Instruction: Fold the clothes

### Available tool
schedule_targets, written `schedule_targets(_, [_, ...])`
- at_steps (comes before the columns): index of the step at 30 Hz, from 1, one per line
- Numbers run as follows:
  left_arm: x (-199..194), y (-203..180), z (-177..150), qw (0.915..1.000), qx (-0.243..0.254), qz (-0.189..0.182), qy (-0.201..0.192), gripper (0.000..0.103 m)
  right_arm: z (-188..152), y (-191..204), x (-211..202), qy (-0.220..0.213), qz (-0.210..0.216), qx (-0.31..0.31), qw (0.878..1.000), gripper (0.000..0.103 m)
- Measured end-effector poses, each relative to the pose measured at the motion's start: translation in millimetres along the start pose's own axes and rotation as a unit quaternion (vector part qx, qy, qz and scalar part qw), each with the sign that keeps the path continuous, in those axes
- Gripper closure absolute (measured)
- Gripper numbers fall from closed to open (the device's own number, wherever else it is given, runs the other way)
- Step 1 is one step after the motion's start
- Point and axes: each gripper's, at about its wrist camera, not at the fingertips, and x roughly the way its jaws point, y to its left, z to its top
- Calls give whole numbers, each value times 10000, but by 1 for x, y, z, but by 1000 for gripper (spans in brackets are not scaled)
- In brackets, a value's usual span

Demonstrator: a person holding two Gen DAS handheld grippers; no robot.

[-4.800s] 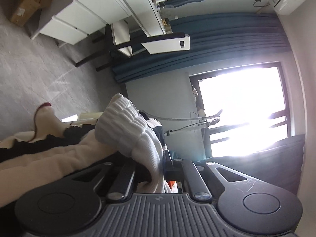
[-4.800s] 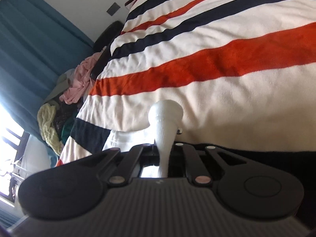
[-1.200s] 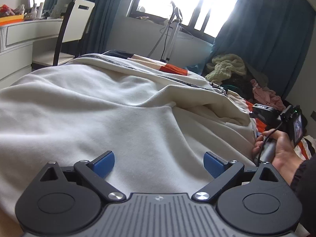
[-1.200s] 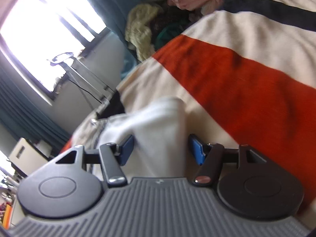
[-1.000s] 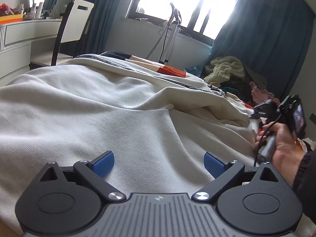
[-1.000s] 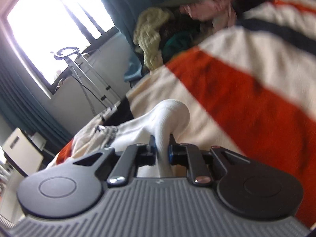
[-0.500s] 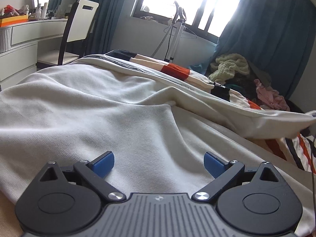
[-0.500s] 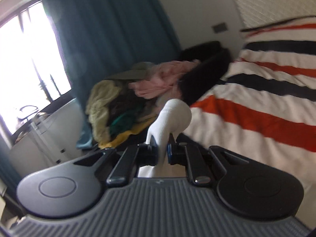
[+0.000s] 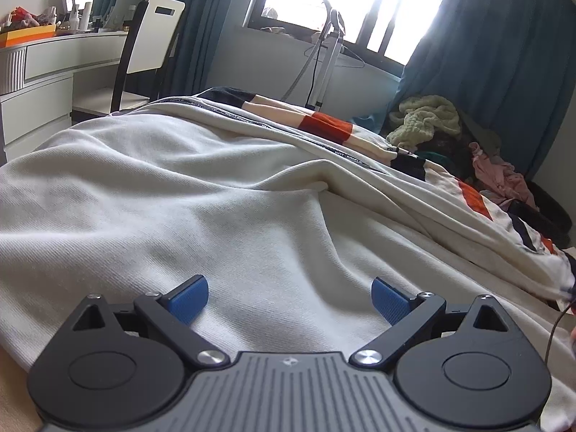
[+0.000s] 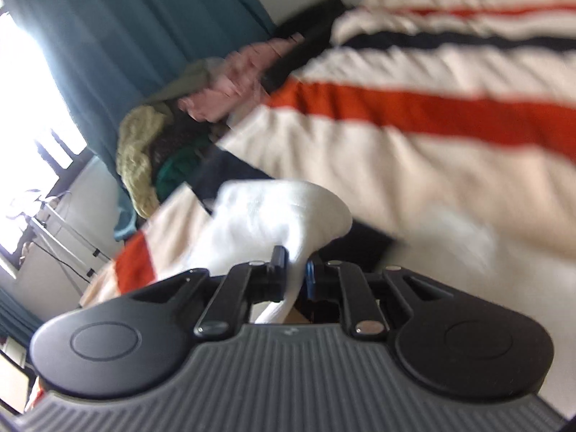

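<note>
Now we see garment (image 9: 201, 194) spread on bed (image 10: 450, 151) | right tongs (image 10: 296, 270) clamped on its white edge (image 10: 273, 212) | left tongs (image 9: 289, 293) apart above it | risk: thin pinch slips, fold collapses.

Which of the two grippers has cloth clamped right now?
The right gripper: it is shut on a fold of the white garment. The left gripper is open above the cloth, holding nothing.
</note>
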Motion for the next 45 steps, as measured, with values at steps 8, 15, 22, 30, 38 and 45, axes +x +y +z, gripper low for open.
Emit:
schedule_targets(8, [-7, -4, 2, 9998, 139, 55, -103, 5, -18, -29, -6, 139, -2, 101, 9999, 92])
schedule_targets(15, [-28, -4, 17, 9990, 222, 103, -383, 5, -13, 7, -42, 337, -259, -1512, 9876, 56])
schedule_targets(22, [-71, -9, 29, 9958, 462, 137, -772, 5, -11, 47, -151, -79, 576, -2562, 9649, 18])
schedule_targets(30, [-134, -19, 19, 9920, 857, 53, -922, 5, -44, 87, -275, -132, 1480, -3268, 9333, 18])
schedule_targets(38, [-178, -20, 2, 9910, 905, -119, -983, 3, -115, 88, -340, 106, 2186, -3634, 9056, 18])
schedule_targets(45, [-157, 40, -4, 9984, -464, -200, 246, 6, -100, 53, -324, 193, 1604, -2928, 9424, 18])
